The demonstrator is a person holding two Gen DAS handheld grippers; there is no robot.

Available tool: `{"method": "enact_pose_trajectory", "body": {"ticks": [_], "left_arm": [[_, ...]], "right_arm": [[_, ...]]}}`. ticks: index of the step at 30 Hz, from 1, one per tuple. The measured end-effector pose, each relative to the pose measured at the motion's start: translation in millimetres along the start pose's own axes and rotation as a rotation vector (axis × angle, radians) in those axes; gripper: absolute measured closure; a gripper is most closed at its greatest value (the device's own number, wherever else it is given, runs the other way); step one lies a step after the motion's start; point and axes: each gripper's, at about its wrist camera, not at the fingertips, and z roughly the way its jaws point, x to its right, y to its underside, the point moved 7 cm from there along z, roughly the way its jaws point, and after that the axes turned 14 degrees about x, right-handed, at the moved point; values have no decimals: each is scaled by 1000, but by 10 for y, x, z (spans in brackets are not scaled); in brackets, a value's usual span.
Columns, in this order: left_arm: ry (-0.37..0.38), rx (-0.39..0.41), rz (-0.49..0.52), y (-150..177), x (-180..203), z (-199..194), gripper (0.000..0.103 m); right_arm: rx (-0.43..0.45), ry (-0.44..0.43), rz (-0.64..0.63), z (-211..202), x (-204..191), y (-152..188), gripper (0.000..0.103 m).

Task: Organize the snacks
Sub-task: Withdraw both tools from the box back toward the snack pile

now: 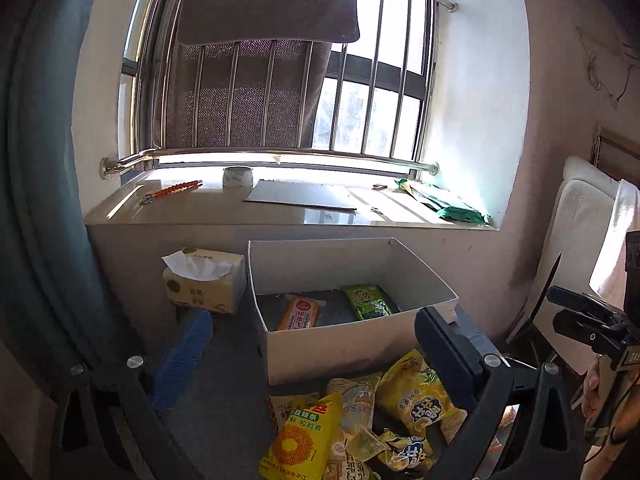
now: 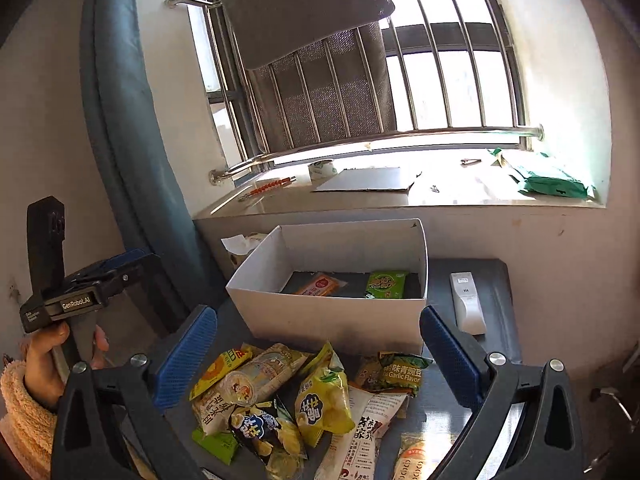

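Ahead, white box [image 2: 332,316] rim beyond snack pile [image 2: 304,404], unobstructed.

Blown-out window [image 1: 372,92] backlight, fisheye-warped edges

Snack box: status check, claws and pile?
Both claws, left and right, open, holding nothing. White box holds two packets, orange and green. Snack pile loose in front. Nothing blocking the box.
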Motion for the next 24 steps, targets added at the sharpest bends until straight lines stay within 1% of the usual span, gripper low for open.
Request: {"method": "enact_pose_trajectory", "body": {"ticks": [2, 4, 6, 8, 10, 13, 15, 18, 21, 24], "left_arm": [[21, -26, -18, 164, 13, -149, 0], [25, -37, -47, 347, 5, -278, 0], [35, -51, -57, 537, 25, -381, 0], [28, -73, -62, 734, 39, -458, 0], [33, -93, -86, 911, 46, -518, 0], [68, -113, -121, 1099, 87, -583, 0], [73, -131, -121, 1166, 116, -584, 0], [82, -135, -107, 1206, 148, -586, 0], [75, -147, -106, 1223, 127, -565, 0], [86, -152, -118, 1239, 125, -545, 0]], "right_arm": [[8, 25, -17, -205, -57, 178, 0], [10, 55, -17, -366, -78, 387, 0], [-15, 98, -3, -478, -47, 627, 0], [-36, 135, -3, -576, -2, 866, 0], [-77, 166, -13, -647, 54, 1106, 0], [-142, 190, 13, -698, 162, 1363, 0], [-157, 210, 24, -696, 263, 1419, 0], [-180, 293, 15, -680, 472, 1464, 0], [-198, 316, 29, -617, 629, 1479, 0], [-257, 339, 37, -453, 780, 1522, 0]]}}
